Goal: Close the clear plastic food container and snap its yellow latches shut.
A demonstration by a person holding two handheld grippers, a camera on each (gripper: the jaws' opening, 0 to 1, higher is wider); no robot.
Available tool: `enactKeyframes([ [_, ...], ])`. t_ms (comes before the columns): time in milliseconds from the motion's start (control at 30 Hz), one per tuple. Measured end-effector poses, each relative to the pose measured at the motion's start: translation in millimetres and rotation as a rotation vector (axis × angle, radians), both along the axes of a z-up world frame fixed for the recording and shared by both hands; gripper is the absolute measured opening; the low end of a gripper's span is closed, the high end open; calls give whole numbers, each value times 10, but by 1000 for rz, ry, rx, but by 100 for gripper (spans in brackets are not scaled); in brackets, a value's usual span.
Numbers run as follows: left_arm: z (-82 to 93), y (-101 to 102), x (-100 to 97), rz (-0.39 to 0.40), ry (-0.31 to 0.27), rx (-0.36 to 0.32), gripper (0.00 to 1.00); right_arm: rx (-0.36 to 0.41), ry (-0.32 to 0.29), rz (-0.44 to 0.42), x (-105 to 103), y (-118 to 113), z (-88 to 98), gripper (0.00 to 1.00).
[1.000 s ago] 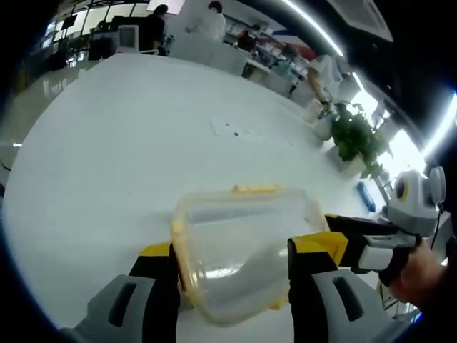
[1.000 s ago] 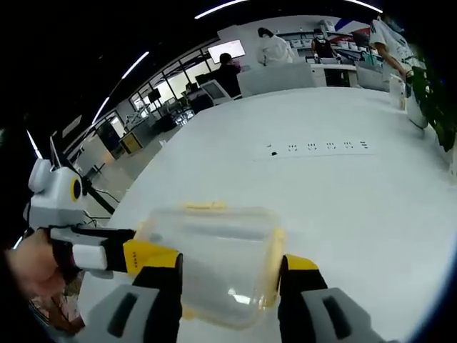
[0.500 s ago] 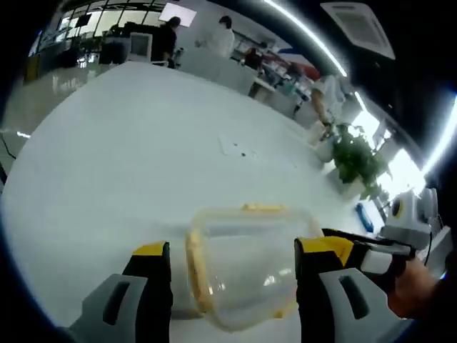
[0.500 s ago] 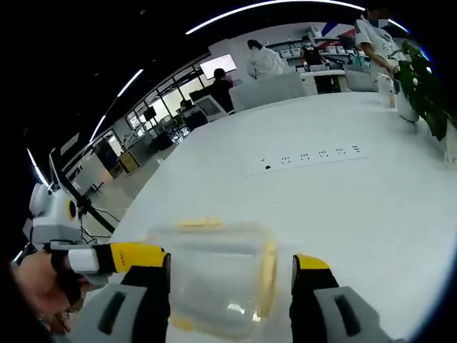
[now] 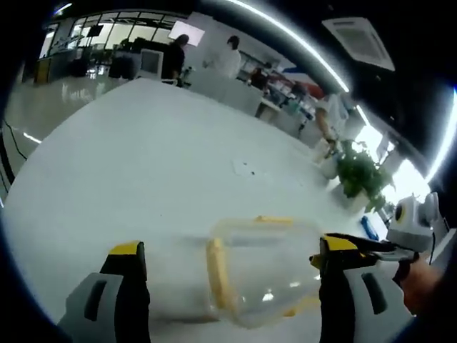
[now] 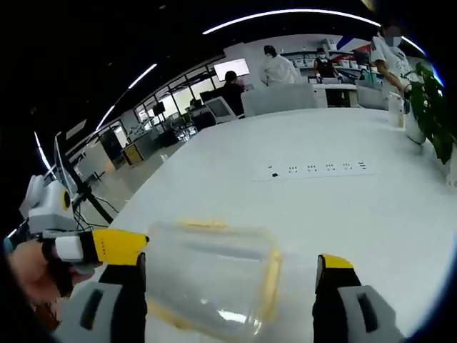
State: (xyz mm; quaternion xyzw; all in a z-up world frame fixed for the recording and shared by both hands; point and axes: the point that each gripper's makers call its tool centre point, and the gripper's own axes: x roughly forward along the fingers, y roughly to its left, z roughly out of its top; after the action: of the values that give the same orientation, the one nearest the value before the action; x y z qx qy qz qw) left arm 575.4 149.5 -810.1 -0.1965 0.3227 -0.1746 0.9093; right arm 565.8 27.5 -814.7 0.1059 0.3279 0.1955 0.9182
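The clear plastic container [image 5: 264, 275] with yellow latches rests on the white table [image 5: 128, 164], its lid on top. One yellow latch [image 5: 216, 275] runs down its left side and another [image 5: 275, 220] lies along the far edge. My left gripper [image 5: 230, 248] is open wide, its jaws standing clear on either side of the box. In the right gripper view the container [image 6: 214, 275] lies between the jaws of my right gripper [image 6: 234, 261], also open and not touching it. The left gripper [image 6: 86, 246] reaches in from the left, the right gripper [image 5: 378, 250] from the right.
A flush socket strip [image 6: 314, 168] is set into the table beyond the container. A potted plant [image 5: 357, 175] and a small blue item [image 5: 365, 227] sit at the table's far right edge. People stand at desks in the background. A hand [image 6: 28, 271] holds the left gripper.
Both grippers' jaws have spread apart from the container's sides, leaving gaps where they were close against it. The views have also tilted up slightly.
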Motion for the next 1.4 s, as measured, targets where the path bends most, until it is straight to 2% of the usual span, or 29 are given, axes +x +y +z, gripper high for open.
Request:
enactKeyframes([
  [33, 2, 40, -6, -17, -13, 56, 99, -18, 0, 5, -21, -13, -1, 100],
  [67, 16, 43, -8, -23, -23, 73, 99, -25, -1, 8, -36, -18, 3, 100],
  [100, 79, 13, -15, -43, -56, 87, 99, -25, -4, 9, -57, -30, 18, 100],
  [133, 100, -11, -58, -44, -46, 75, 99, -25, -3, 10, -70, -39, 21, 100],
  [233, 152, -24, -119, -66, -65, 90, 99, -27, 4, 13, -137, -58, 53, 100],
  [333, 255, 39, -164, -81, -125, 164, 99, -41, -10, 25, -216, -69, 156, 100],
  [367, 296, 2, -216, -96, -126, 144, 99, -48, -15, 30, -241, -72, 184, 100],
  [467, 359, 7, -324, -115, -129, 147, 99, -70, -30, 48, -331, -86, 265, 100],
  [567, 431, 42, -460, -137, -129, 160, 99, -43, -45, 36, -452, -129, 414, 100],
  [667, 544, 76, -632, -172, -151, 193, 99, -49, -55, 26, -558, -176, 509, 100],
  [800, 710, 117, -871, -193, -168, 204, 95, -82, -70, 68, -820, -181, 629, 100],
  [867, 779, 156, -980, -218, -186, 246, 92, -86, -75, 87, -977, -185, 702, 100],
  [933, 867, 185, -1081, -226, -206, 254, 83, -102, -87, 110, -1122, -196, 765, 100],
  [967, 921, 286, -1177, -221, -222, 296, 79, -103, -94, 111, -1176, -206, 793, 100],
  [1000, 934, 291, -1231, -226, -214, 282, 81, -104, -97, 112, -1235, -213, 817, 100],
  [1067, 952, 311, -1330, -230, -212, 242, 100, -102, -93, 110, -1372, -255, 851, 100],
  [1100, 942, 346, -1458, -243, -176, 217, 99, -98, -91, 104, -1460, -290, 878, 100],
  [1133, 934, 418, -1493, -223, -164, 229, 99, -94, -93, 99, -1527, -317, 907, 100],
  [1200, 950, 500, -1622, -246, -168, 254, 99, -98, -101, 94, -1688, -400, 969, 100],
  [1233, 966, 537, -1675, -244, -159, 244, 99, -102, -102, 92, -1755, -445, 989, 100],
  [1267, 1020, 542, -1768, -239, -135, 187, 99, -102, -105, 88, -1848, -505, 1024, 100],
  [1333, 1098, 602, -1848, -263, -183, 236, 99, -104, -106, 79, -1997, -616, 1049, 100],
  [1367, 1117, 646, -1936, -288, -187, 282, 99, -104, -104, 75, -2057, -655, 1052, 100],
  [1400, 1126, 665, -1996, -292, -183, 286, 99, -106, -102, 70, -2127, -693, 1052, 100],
])
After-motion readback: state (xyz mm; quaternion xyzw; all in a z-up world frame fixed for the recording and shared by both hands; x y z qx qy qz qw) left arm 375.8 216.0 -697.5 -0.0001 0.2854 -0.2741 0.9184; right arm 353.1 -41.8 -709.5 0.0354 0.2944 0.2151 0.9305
